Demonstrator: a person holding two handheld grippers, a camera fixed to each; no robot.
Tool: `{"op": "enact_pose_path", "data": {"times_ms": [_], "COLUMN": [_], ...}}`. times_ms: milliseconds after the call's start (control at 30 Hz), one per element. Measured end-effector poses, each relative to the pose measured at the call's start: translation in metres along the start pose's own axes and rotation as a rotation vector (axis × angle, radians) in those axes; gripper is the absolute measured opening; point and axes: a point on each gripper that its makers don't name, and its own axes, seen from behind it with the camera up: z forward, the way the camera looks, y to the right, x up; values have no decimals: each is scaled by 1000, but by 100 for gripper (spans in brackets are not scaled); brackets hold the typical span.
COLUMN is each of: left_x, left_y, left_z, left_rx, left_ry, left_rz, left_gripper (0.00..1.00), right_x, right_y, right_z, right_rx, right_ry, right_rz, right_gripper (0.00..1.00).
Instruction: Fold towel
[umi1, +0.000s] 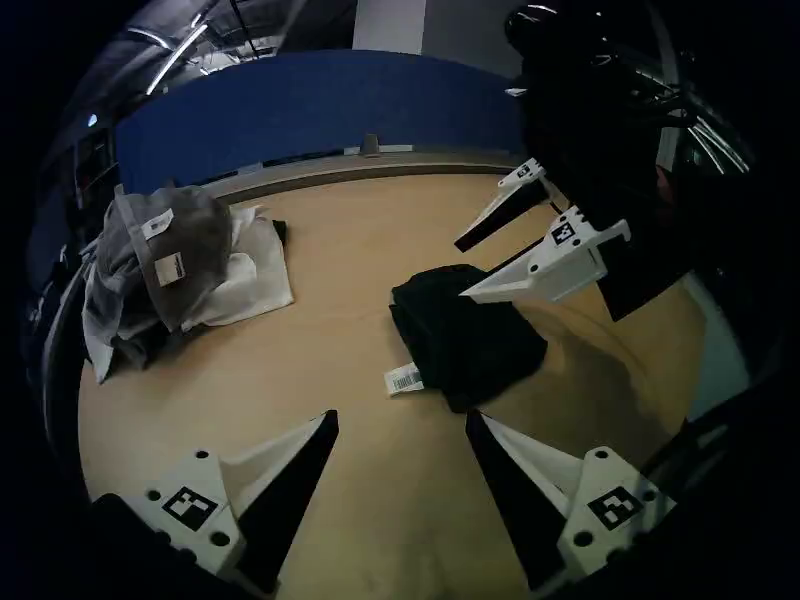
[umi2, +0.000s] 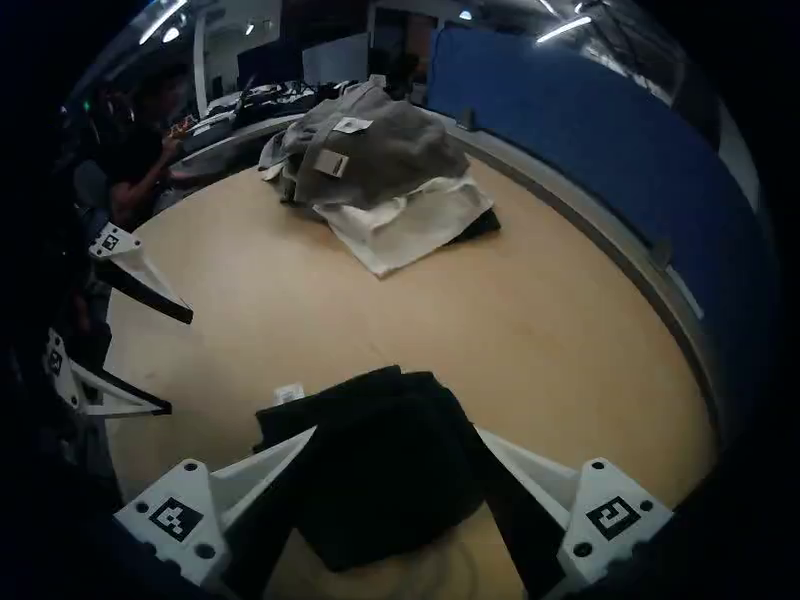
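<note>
The folded black cloth towel with a white tag lay on the round tan wooden table. The right gripper stood over it, jaws spread to either side. The left gripper hovered nearby, jaws spread and empty. A heap of grey and white cloths lay well apart.

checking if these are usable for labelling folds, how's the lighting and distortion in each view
Left gripper view: dim, the black towel reads as a near-flat dark shape, its folds barely visible; the far edge of the table bows with fisheye distortion. Right gripper view: the black towel is just as underexposed, the grey and white pile stays legible, the blue divider curves strongly.
</note>
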Motion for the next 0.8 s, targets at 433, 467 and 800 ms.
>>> {"op": "enact_pose_path", "data": {"times_ms": [433, 467, 800], "left_x": [0, 0, 4], "left_y": [3, 3, 7], "left_z": [-5, -5, -10], "left_rx": [-2, -2, -3], "left_ry": [7, 7, 18], "left_rz": [1, 1, 4], "left_gripper": [95, 95, 95], "right_x": [-27, -30, -71], "right_y": [-7, -9, -34], "right_z": [-17, -18, -29], "right_rx": [-11, -11, -2], "right_ry": [-16, -17, -52], "right_rz": [27, 28, 54], "right_gripper": [100, 100, 100]}}
